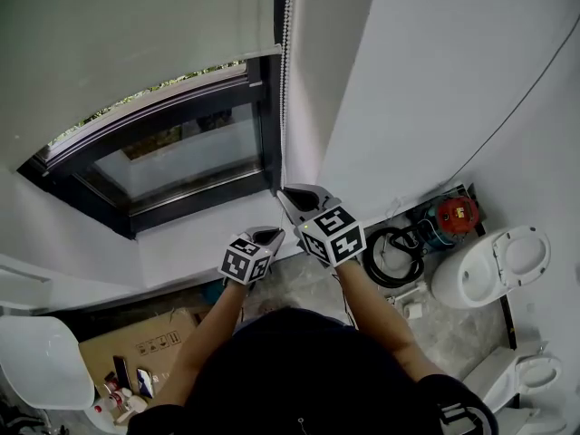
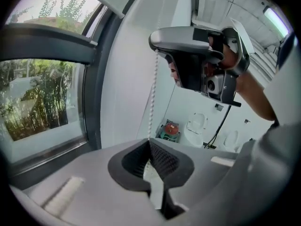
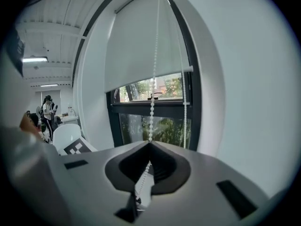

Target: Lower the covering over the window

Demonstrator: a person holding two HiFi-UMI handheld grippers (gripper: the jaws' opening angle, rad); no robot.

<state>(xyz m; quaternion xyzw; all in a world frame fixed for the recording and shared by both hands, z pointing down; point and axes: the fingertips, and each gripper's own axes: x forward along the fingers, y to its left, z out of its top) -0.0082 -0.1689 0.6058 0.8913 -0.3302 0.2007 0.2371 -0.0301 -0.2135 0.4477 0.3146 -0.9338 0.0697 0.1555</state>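
Note:
A white roller blind (image 1: 136,43) covers the upper part of the dark-framed window (image 1: 181,157); its bottom bar (image 3: 150,77) hangs above the lower pane. A white bead chain (image 1: 286,62) runs down the window's right side. My right gripper (image 1: 288,191) is shut on the chain (image 3: 153,79), which enters the closed jaws at the tips (image 3: 150,144). Just below it, my left gripper (image 1: 270,235) is also shut on the same chain (image 2: 152,98), which runs from the right gripper (image 2: 188,55) down into the left gripper's tips (image 2: 149,142). A second strand (image 3: 185,102) hangs by the frame.
A white wall stands right of the window. On the floor below are a toilet (image 1: 494,265), a red device (image 1: 456,213), a coiled black hose (image 1: 394,254), a cardboard box (image 1: 136,343) and a white chair (image 1: 36,356). A person (image 3: 48,107) stands far off.

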